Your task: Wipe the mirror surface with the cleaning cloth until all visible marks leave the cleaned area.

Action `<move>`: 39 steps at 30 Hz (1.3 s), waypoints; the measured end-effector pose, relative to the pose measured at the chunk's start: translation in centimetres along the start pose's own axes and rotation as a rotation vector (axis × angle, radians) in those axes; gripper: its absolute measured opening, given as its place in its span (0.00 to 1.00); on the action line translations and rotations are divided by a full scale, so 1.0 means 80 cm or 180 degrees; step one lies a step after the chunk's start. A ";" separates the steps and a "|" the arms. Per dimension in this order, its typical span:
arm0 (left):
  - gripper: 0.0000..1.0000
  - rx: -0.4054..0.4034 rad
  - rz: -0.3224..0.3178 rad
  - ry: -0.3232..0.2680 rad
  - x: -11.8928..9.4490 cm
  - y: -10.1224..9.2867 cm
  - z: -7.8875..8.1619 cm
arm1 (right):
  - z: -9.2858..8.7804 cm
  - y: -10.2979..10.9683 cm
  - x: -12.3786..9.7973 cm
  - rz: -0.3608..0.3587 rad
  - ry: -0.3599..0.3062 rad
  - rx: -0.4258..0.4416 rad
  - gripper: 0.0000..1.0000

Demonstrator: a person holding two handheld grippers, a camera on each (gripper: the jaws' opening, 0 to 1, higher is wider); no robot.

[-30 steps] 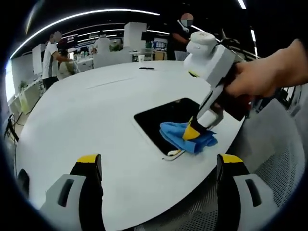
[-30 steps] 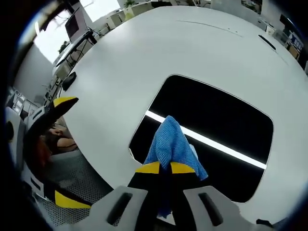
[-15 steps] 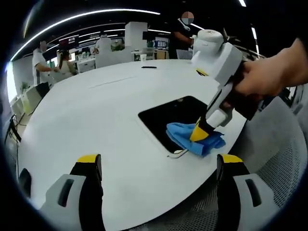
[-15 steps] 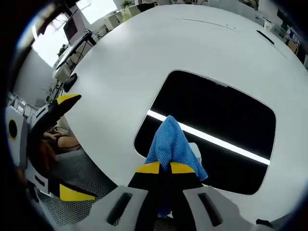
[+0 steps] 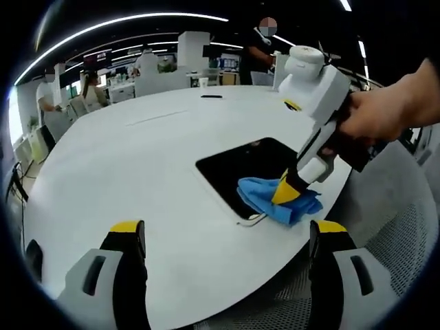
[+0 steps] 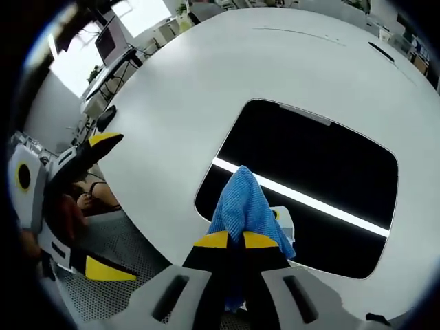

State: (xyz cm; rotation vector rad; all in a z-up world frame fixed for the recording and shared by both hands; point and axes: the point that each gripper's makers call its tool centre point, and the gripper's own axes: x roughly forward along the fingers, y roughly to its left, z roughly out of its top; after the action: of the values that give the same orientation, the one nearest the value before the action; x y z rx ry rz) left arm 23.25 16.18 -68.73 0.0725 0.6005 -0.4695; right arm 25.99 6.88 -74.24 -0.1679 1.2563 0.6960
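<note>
Wiping step: right gripper [image 6: 234,240] clamped on cloth [image 6: 245,203] at mirror [image 6: 323,172] near edge; left gripper [image 5: 223,237] open, idle; next, sweep cloth across remaining glass.

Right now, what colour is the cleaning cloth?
Blue cloth, clearest in the right gripper view.

A large white oval table [image 5: 137,172] carries a dark rectangular mirror [image 6: 316,179] lying flat near its edge. A crumpled blue cleaning cloth [image 5: 275,198] rests on the mirror's corner. A small dark object [image 5: 210,97] lies far across the tabletop.
</note>
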 end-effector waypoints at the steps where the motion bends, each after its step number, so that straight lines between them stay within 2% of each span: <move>1: 0.99 -0.0005 -0.0016 0.0010 0.000 -0.001 -0.001 | 0.000 0.001 -0.003 0.0013 -0.0010 -0.0016 0.00; 5: 0.99 -0.0040 0.0014 -0.0037 -0.001 0.002 0.003 | -0.003 0.000 -0.008 0.0010 0.0002 -0.0077 0.00; 13: 0.99 -0.0031 -0.0007 -0.0100 -0.001 0.001 0.007 | -0.007 -0.010 -0.015 0.0045 -0.0007 -0.0020 0.00; 22: 0.97 -0.0004 0.0029 0.0011 0.000 0.003 0.001 | -0.009 -0.017 -0.016 0.0078 -0.0039 0.0052 0.00; 39: 0.98 -0.0059 0.0007 -0.0015 0.000 0.002 0.002 | -0.014 -0.041 -0.018 0.0074 -0.0038 0.0179 0.00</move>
State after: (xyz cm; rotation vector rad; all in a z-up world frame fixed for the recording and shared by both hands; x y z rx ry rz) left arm 23.41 16.26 -68.58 0.0544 0.6000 -0.4619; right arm 26.75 3.24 -74.09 -0.1027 1.2667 0.6799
